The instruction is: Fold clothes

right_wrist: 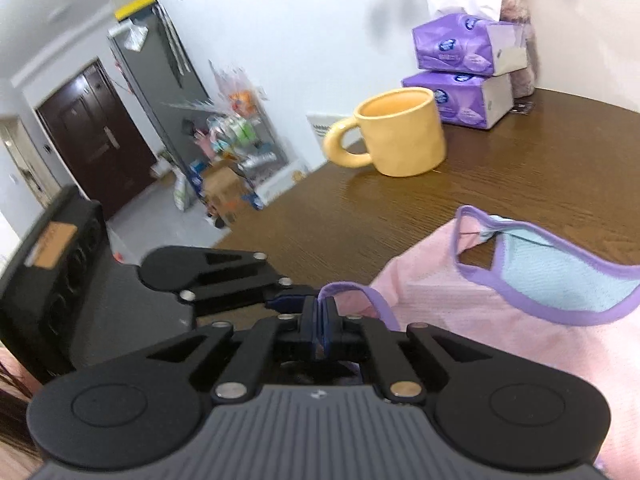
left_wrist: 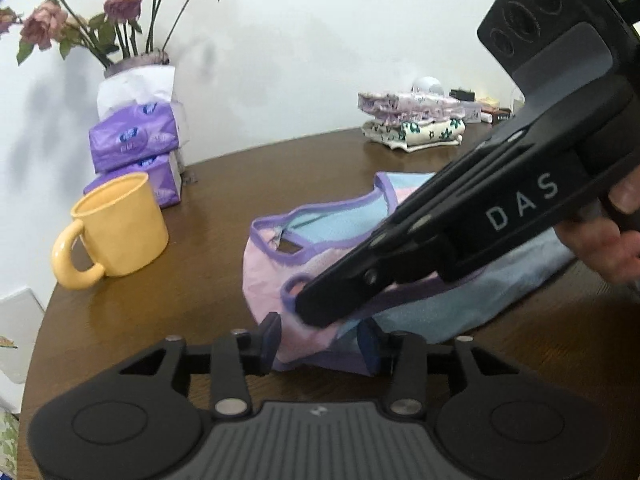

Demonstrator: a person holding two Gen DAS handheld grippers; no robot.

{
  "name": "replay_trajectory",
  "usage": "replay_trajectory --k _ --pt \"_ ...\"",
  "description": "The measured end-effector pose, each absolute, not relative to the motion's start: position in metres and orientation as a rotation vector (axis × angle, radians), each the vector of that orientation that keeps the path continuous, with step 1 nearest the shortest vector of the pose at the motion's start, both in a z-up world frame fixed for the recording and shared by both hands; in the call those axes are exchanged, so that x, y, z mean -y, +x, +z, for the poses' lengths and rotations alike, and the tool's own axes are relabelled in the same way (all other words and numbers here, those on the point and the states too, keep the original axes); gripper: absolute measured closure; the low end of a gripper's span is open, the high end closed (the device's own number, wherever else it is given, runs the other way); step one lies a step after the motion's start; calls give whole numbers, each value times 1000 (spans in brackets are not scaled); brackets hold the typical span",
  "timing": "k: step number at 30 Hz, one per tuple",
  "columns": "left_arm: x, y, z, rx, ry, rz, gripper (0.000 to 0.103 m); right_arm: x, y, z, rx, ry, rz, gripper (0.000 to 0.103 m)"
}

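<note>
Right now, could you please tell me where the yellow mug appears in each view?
Left wrist view: the yellow mug stands at the left, handle toward the camera.
Right wrist view: the mug is upper middle, handle pointing left.
Shared landmark: the purple tissue packs stacked just behind it.

Both cams ride low and close over the brown table (left_wrist: 224, 208): the left wrist one faces the back wall, the right wrist one faces sideways toward the room's door, and both catch the yellow mug (left_wrist: 120, 228) and pink garment (right_wrist: 460, 320).
</note>
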State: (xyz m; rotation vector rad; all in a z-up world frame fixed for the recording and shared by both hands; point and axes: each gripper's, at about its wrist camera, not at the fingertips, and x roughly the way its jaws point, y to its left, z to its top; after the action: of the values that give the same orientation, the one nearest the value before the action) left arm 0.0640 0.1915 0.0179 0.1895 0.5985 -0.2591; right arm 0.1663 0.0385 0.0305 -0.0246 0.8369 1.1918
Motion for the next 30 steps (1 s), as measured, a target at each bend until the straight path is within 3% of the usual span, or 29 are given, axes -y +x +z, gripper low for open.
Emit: replay_trajectory --k 1,4,10,17,22,29,30 --pt "-190 65 19 -591 189 -262 78 -37 165 30 -833 -8 1198 100" --pt "-192 65 21 -582 203 -244 99 -27 166 31 -814 16 1181 100" --pt "-194 69 34 -608 254 -303 99 4 170 33 -768 35 1107 95" --pt "-206 111 49 -787 203 -374 97 66 179 10 -789 31 850 94" --pt "-219 152 41 -905 130 -332 75 97 179 -2 -809 89 785 94" --pt "-231 156 46 -872 58 -273 75 122 175 3 -753 104 766 94" --pt "-232 153 52 -851 50 -274 70 125 173 6 -740 107 765 94"
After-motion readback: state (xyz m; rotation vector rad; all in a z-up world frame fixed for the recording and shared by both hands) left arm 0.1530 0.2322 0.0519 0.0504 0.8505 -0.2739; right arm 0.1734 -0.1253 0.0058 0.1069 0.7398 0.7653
